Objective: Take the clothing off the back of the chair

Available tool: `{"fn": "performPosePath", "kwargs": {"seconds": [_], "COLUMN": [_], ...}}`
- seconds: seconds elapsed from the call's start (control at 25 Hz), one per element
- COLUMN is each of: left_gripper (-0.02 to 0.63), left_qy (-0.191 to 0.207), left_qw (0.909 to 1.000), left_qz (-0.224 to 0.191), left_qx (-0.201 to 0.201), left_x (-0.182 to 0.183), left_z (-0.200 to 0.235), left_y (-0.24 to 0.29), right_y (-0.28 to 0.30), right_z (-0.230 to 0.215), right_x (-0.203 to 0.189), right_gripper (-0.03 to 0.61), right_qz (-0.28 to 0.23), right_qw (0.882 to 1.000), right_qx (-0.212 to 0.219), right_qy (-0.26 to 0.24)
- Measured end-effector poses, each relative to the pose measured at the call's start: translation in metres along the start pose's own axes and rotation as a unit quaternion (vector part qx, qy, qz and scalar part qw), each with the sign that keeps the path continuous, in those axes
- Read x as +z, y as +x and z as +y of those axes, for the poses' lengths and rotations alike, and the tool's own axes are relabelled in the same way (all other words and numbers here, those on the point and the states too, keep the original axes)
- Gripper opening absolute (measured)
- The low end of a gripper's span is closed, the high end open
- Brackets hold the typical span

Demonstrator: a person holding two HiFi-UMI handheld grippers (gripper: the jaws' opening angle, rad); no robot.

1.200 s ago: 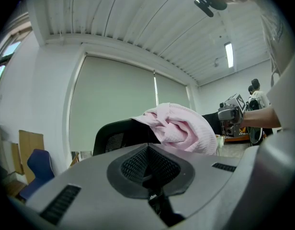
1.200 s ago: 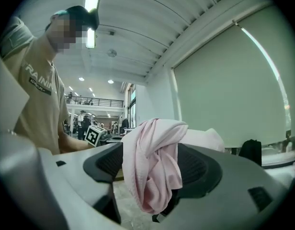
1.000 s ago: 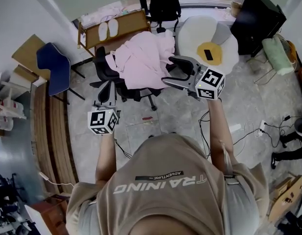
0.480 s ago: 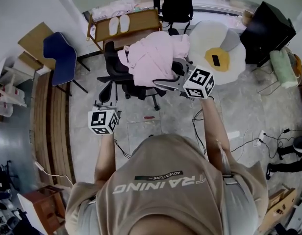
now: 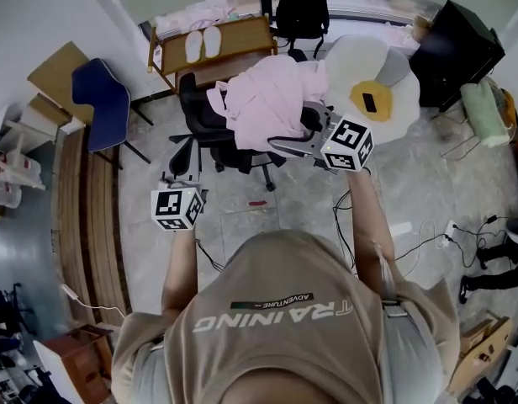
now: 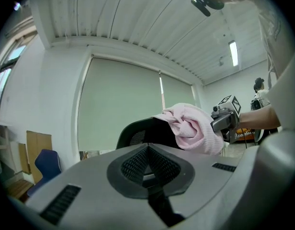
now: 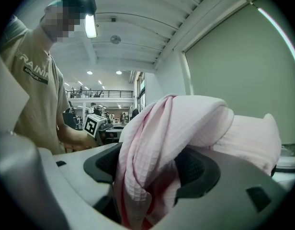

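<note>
Pink clothing lies bunched over the back and seat of a black office chair on castors. My right gripper reaches in from the right and is shut on a fold at the clothing's near edge. The right gripper view shows that pink waffle cloth pinched between the jaws of the right gripper. My left gripper hangs apart at the lower left, over the floor, shut with nothing in it. From the left gripper, the chair back and the pink clothing are visible ahead.
A blue chair stands at the left. A wooden bench with white slippers is behind the office chair. A white and yellow round cushion and a black cabinet sit to the right. Cables trail over the floor.
The right gripper's jaws, spread wide beside the clothing a second ago, have come together on its edge. The left gripper has stayed where it was.
</note>
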State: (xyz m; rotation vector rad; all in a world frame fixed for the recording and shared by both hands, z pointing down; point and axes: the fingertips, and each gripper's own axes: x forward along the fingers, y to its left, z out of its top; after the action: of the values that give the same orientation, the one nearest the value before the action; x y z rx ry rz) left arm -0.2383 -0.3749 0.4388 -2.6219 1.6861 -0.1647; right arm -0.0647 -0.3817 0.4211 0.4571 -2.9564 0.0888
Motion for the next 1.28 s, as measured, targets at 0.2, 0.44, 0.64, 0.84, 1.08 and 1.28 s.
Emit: {"fn": "performPosePath", "kwargs": {"seconds": [0.2, 0.44, 0.64, 0.84, 1.08, 1.28], "left_gripper": [0.014, 0.014, 0.014, 0.014, 0.014, 0.014], "left_qy": [0.004, 0.003, 0.003, 0.006, 0.007, 0.006], "left_qw": [1.0000, 0.9999, 0.9998, 0.9998, 0.9999, 0.9999], "left_qz": [-0.001, 0.001, -0.003, -0.001, 0.005, 0.004], "left_qx": [-0.009, -0.015, -0.022, -0.020, -0.012, -0.015], "left_x": [0.000, -0.001, 0.001, 0.001, -0.002, 0.001], "left_z": [0.002, 0.007, 0.004, 0.006, 0.009, 0.004], "left_y": [0.002, 0.004, 0.009, 0.007, 0.001, 0.003], "right_y": [-0.001, -0.001, -0.003, -0.004, -0.004, -0.004], "right_z": [-0.001, -0.003, -0.005, -0.002, -0.002, -0.002], "right_x": [-0.001, 0.002, 0.007, 0.010, 0.010, 0.011], "right_gripper": [0.333, 0.320, 0.127, 0.109, 0.108, 0.109], "right_qz": [0.001, 0.002, -0.006, -0.014, -0.016, -0.015], "right_qw": [1.000, 1.000, 0.999, 0.998, 0.999, 0.999], "right_qx": [-0.009, -0.027, -0.042, -0.039, -0.035, -0.035], "right_qy": [-0.005, -0.011, -0.030, -0.039, -0.033, -0.033]}}
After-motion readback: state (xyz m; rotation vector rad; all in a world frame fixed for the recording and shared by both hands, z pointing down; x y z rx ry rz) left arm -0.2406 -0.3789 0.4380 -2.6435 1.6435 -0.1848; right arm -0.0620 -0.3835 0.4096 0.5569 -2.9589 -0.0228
